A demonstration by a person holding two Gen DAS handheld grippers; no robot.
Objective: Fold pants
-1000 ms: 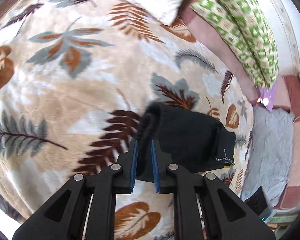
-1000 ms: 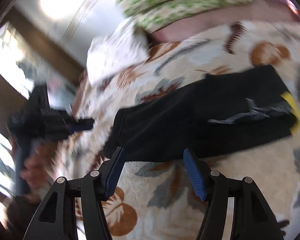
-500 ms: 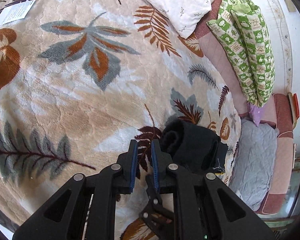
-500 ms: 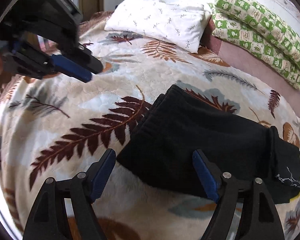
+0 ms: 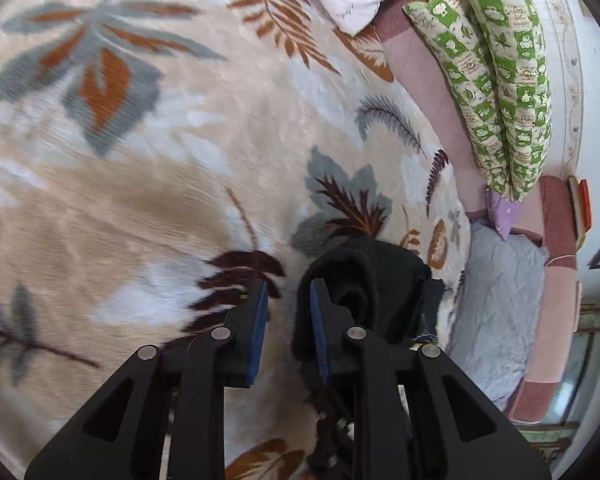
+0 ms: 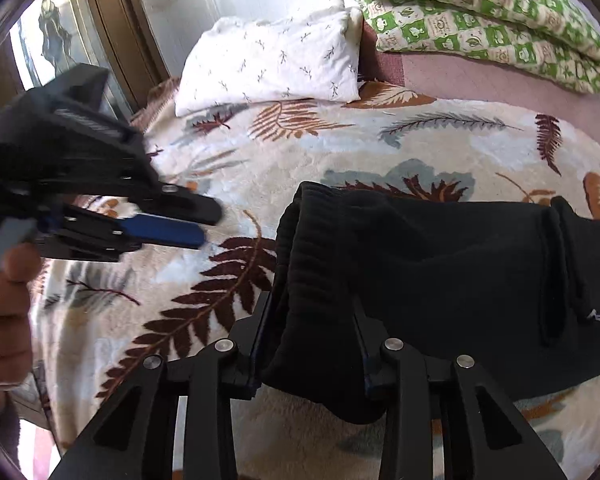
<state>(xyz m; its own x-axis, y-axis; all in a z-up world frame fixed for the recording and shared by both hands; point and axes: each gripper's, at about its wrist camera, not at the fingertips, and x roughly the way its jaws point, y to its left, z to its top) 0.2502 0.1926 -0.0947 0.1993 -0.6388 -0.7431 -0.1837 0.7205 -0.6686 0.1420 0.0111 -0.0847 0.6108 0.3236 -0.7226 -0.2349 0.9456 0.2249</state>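
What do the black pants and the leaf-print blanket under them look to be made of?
Black pants: a thick, matte knit, probably fleece or sweatshirt cotton; the end bunched in the right gripper shows fine ribbing and bulky, soft folds. Leaf-print blanket: plush, short-pile fleece, likely synthetic; its surface looks fuzzy with a faint sheen and shallow dimples. The exact fibre cannot be told for either.

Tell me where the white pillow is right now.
In the right wrist view the white pillow lies at the bed's far end, left of the green checked quilt, beyond the black pants.
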